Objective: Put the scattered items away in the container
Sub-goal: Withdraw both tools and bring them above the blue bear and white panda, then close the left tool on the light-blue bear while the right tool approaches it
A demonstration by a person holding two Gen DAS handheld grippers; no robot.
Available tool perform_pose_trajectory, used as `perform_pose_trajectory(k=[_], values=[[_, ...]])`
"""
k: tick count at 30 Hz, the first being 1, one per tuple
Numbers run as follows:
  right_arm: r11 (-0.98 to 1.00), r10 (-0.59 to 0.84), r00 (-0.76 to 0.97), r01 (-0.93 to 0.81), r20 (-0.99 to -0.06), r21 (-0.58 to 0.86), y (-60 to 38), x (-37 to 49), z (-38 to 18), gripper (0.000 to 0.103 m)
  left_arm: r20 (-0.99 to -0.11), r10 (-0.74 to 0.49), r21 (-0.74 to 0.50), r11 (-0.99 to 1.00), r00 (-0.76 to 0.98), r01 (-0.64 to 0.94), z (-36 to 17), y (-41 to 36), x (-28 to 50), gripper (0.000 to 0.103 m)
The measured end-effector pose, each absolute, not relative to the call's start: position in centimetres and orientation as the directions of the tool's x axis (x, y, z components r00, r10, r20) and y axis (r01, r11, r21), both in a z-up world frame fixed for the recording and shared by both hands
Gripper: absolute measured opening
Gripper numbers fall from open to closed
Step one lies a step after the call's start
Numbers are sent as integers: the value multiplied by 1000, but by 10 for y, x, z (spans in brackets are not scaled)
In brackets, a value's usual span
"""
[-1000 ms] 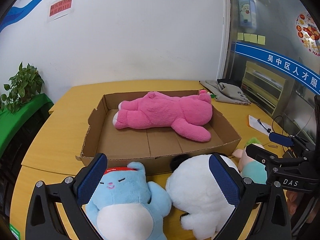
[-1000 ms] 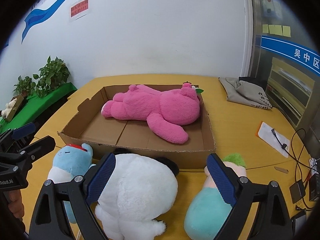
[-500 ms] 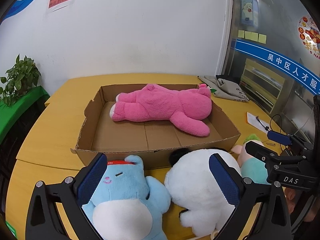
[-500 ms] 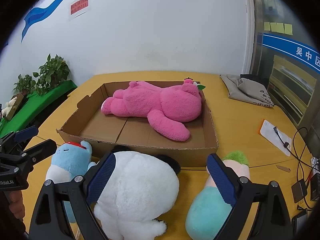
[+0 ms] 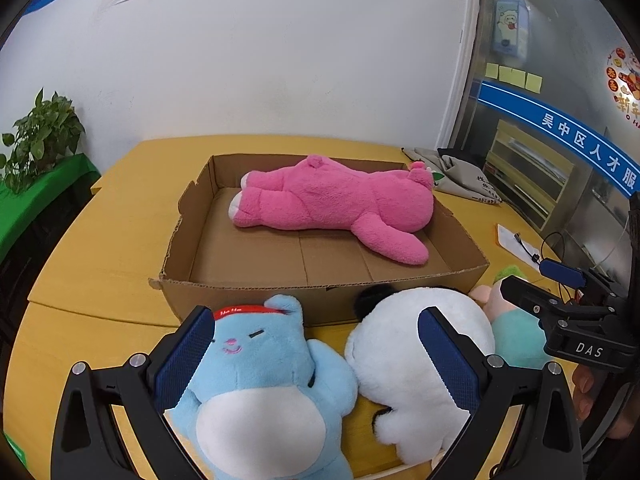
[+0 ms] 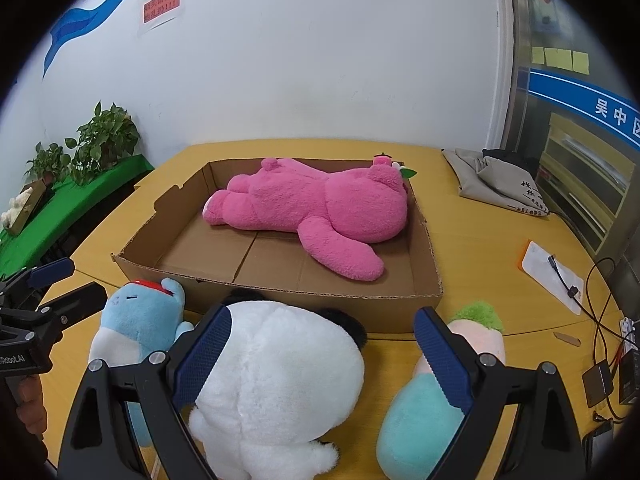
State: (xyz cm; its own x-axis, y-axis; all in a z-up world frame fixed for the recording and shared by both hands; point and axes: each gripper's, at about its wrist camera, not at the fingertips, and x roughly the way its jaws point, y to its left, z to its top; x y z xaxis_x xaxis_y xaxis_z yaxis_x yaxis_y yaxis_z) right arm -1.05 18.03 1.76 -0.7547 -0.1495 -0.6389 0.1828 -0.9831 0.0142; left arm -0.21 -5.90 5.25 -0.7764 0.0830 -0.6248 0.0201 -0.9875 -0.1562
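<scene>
Both views have crept closer to the toys. Left tool (image 5: 316, 354) gapes above the blue plush (image 5: 260, 372); right tool (image 6: 322, 346) gapes over the white plush (image 6: 280, 376). Both toys lie before the cardboard box (image 5: 320, 294). Next: descend, pinch, lift in.

Ahead of the left gripper (image 5: 316, 356) stands the cardboard box (image 5: 248, 298) on the table (image 5: 100, 248). The bear plush (image 5: 332, 208) lies inside it, toward the far wall. Between box and gripper lie the cat plush (image 5: 260, 376), and to its right the panda plush (image 5: 404, 364). The radish plush (image 6: 424, 416) lies right of the panda, under the right gripper (image 6: 322, 356).
</scene>
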Motion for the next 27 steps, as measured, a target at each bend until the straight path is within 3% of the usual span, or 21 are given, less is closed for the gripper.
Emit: perform_pose_trajectory(k=[13, 22, 27], values=[[-956, -240, -714, 290, -658, 33, 144, -7, 12, 93, -662, 141, -242, -970, -736, 32, 30, -104, 4, 103], [-799, -496, -479, 578, -725, 165, 63, 17, -31, 93, -708, 216, -340, -939, -673, 56, -14, -154, -1, 103], [-767, -529, -389, 600, -754, 228, 28, 15, -65, 93, -741, 302, -385, -923, -600, 11, -46, -162, -13, 98]])
